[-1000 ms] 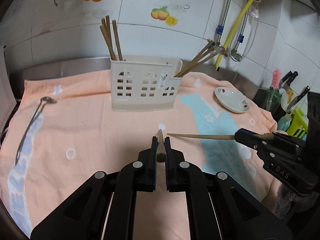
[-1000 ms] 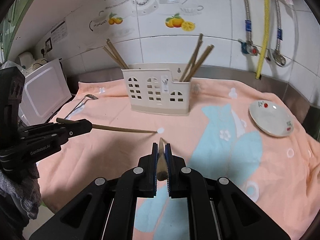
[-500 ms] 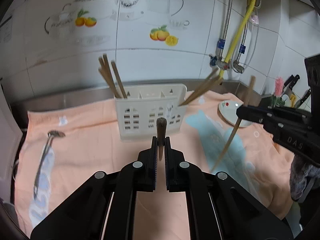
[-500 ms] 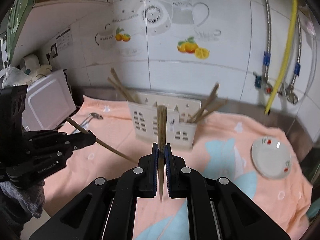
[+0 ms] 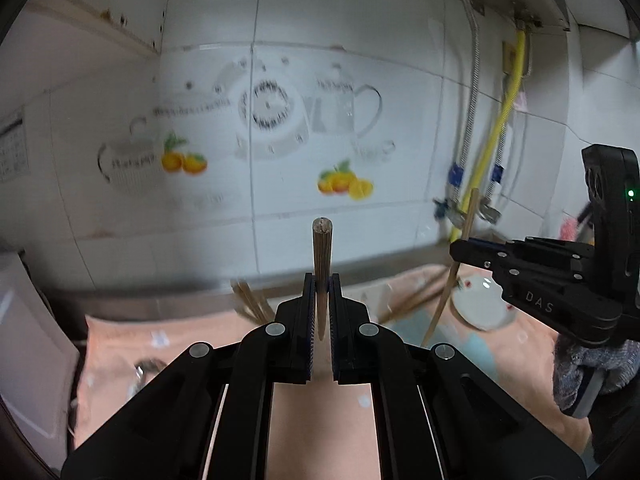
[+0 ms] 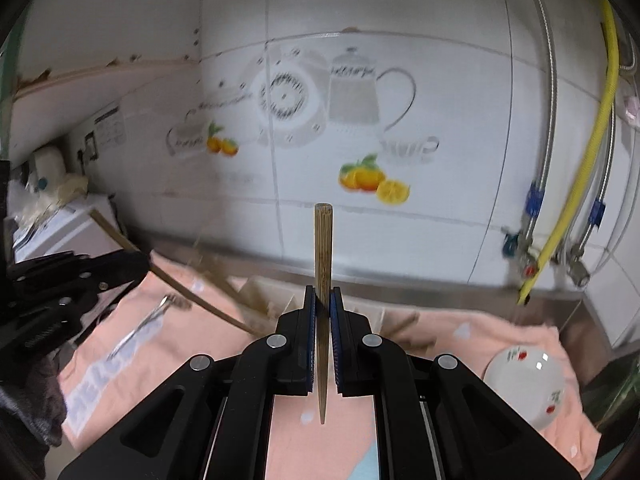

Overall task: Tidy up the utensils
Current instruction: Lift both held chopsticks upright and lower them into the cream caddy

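The left claw (image 5: 320, 300) is clamped on a wooden chopstick (image 5: 322, 264) standing upright between its pads, above the peach cloth (image 5: 312, 420) on the bench. The right claw (image 6: 322, 308) likewise grips a second chopstick (image 6: 322, 272) upright. Beyond lie a blurred spoon (image 6: 140, 328), a white dish (image 6: 528, 388), then the tiled wall (image 6: 440, 60).

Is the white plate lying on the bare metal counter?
No, the white plate lies on the orange cloth.

My left hand-held gripper (image 5: 320, 284) hides most of the utensil holder (image 6: 260, 300), itself a blur; the spoon (image 6: 140, 326) is smeared too.
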{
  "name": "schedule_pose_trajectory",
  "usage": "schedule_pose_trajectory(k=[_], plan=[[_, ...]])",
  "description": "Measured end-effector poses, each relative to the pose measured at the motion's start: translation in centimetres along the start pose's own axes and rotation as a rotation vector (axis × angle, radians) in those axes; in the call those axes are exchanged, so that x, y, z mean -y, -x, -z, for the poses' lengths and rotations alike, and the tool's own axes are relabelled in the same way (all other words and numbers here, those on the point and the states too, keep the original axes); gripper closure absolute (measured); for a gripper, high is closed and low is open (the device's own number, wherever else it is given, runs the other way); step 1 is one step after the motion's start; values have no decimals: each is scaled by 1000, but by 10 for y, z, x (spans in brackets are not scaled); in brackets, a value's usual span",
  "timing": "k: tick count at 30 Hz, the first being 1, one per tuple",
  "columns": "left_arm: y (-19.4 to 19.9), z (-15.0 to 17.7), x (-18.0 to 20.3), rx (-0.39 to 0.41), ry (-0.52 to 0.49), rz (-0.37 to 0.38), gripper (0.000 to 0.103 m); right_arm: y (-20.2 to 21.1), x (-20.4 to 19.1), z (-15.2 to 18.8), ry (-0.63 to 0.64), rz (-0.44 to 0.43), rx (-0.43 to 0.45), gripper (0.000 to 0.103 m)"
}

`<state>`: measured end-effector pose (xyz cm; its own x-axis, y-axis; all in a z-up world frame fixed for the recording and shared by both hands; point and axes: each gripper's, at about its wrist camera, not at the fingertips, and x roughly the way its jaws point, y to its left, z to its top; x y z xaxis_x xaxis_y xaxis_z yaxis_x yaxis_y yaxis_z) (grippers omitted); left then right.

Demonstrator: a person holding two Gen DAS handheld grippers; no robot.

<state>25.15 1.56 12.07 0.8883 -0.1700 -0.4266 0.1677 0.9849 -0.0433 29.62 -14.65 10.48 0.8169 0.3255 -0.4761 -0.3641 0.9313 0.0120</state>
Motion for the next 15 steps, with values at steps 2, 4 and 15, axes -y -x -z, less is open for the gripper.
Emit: schedule_pose_trajectory(k=[2,4,15], plan=[[-4,-9,-3,4,2,-6,98,-6,3,-9,-9,11,12,96],[-10,-17,-7,11,4,-19,98,-11,7,-18,-18,14,30,96],[-51,-11,-25,-38,36,-39,98,-47,22,-34,-67,47,78,96]])
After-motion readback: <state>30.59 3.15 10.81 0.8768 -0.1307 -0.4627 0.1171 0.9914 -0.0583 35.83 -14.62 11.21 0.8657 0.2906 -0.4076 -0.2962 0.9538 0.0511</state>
